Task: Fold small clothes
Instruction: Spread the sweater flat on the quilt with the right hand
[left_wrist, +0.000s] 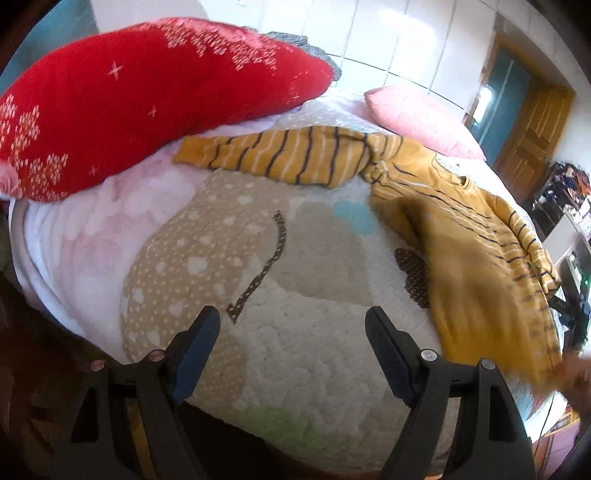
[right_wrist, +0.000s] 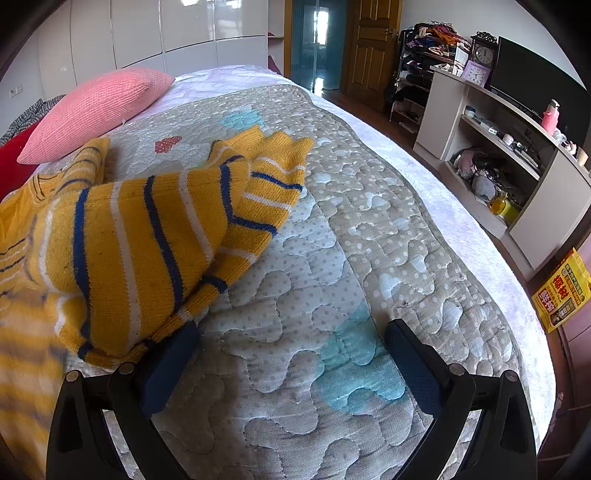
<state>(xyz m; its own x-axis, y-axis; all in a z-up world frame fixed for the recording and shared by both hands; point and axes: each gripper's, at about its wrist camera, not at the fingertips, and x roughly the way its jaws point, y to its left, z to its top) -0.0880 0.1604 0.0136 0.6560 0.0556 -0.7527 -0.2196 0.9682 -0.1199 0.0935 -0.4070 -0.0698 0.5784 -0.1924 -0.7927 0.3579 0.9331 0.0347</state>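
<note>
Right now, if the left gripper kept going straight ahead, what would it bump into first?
Probably the quilt on the bed. The left gripper is open and empty, pointing down at bare quilt; the yellow sweater lies off to its right.

A red pillow (left_wrist: 147, 99) and a pink cushion (right_wrist: 96, 110) lie on the quilted bedspread (right_wrist: 369, 240); a clock (right_wrist: 484, 55) tops the shelf unit (right_wrist: 461, 110).

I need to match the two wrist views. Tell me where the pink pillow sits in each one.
Left wrist view: pink pillow at upper right, just beyond the yellow sweater.
Right wrist view: pink pillow at upper left, behind the yellow sweater.
Shared landmark: the wooden door at the far end of the room.
</note>
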